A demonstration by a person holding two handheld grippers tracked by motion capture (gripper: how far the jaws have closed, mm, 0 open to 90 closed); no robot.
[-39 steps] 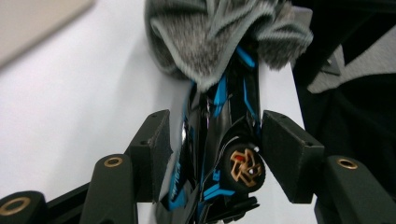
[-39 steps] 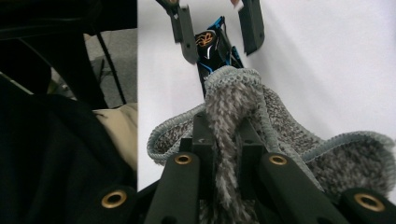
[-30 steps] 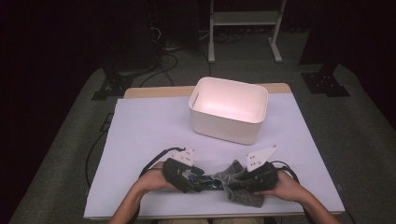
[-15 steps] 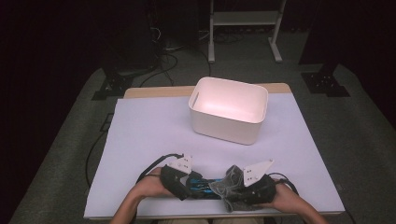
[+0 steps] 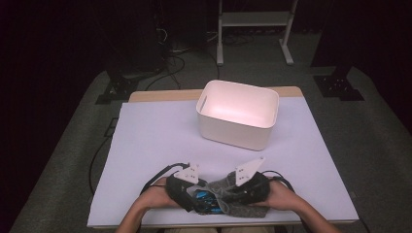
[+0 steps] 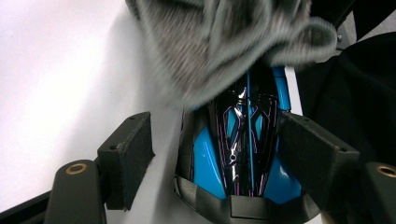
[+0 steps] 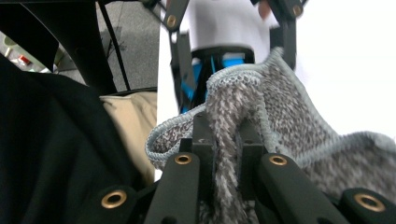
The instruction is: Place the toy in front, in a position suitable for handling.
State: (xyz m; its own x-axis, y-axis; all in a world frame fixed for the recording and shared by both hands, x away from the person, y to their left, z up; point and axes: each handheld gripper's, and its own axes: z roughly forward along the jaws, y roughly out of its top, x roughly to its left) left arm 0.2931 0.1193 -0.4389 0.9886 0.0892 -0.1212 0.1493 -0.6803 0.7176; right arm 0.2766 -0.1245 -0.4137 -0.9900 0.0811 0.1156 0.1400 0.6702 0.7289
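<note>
At the counter's [image 5: 145, 141] six o'clock edge, a person's two hand-held grippers meet over a blue-and-black glossy object [image 6: 243, 144], possibly a toy car, half draped by a grey knitted cloth [image 7: 280, 126]. The left gripper [image 5: 187, 191] has its fingers [image 6: 126, 154] straddling the object; they have just been opening, with a gap on one side. The right gripper [image 5: 243, 189] is clamped tight on a cloth fold. The step looks like wrapping or wiping; next, probably drawing the cloth across. A white bin [image 5: 238, 114] sits at twelve o'clock.
</note>
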